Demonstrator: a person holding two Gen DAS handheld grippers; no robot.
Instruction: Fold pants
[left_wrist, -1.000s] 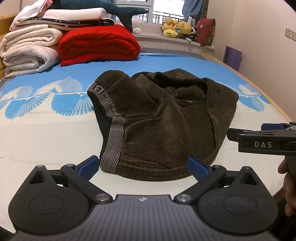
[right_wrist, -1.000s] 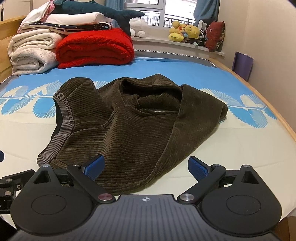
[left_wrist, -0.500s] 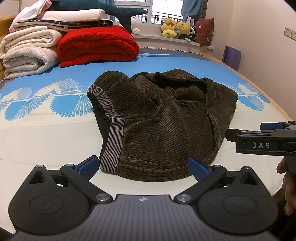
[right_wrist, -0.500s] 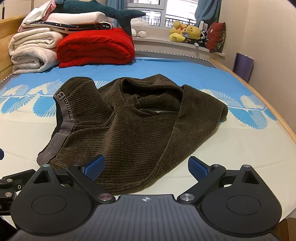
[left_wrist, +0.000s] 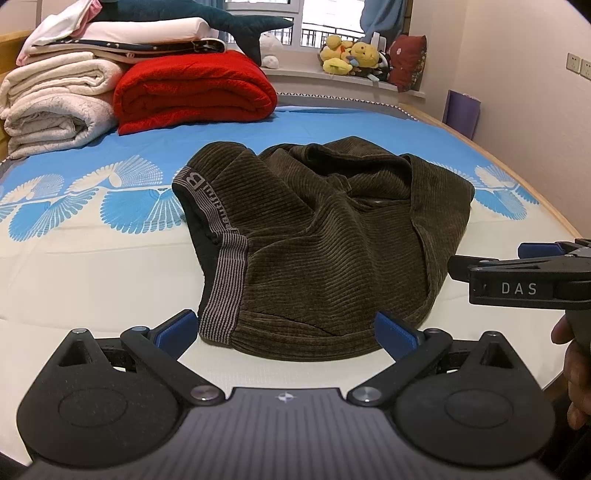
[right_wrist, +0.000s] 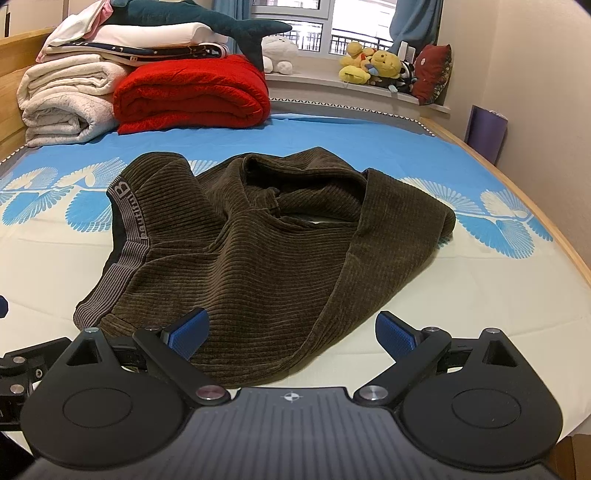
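- At the far left of the bed (left_wrist: 92, 266), a stack of pale blankets (left_wrist: 55, 107) is cut off by the frame edge in both views; the folded linens on top of it are partly hidden under a plush shark (right_wrist: 207, 26), whose head runs out of the top of the frame.
- Just right of the stack lies a folded red blanket (left_wrist: 195, 92), touching the pale ones.
- In the middle of the bed, the pants (left_wrist: 325, 236) lie in a crumpled brown corduroy heap, with one layer draped over the rest so that the legs cannot be told apart.
- The waistband (left_wrist: 221, 258) runs down the heap's left edge; its lettering starts with a large B, and the rest is too small to read.
- The left gripper (left_wrist: 284, 326) is near the heap's front edge, its blue-padded jaws wide apart with nothing between them; whether the pads touch the cloth cannot be told.
- The right gripper (right_wrist: 291, 334) also has its jaws spread and empty; its left pad overlaps the fabric in the picture, but contact is unclear.
- On the windowsill beyond, the soft toys (right_wrist: 373, 66) blur together.
- At the right edge of the left wrist view, the right gripper shows side-on, marked DAS, and only the fingers of the hand (left_wrist: 576, 369) holding it are seen.
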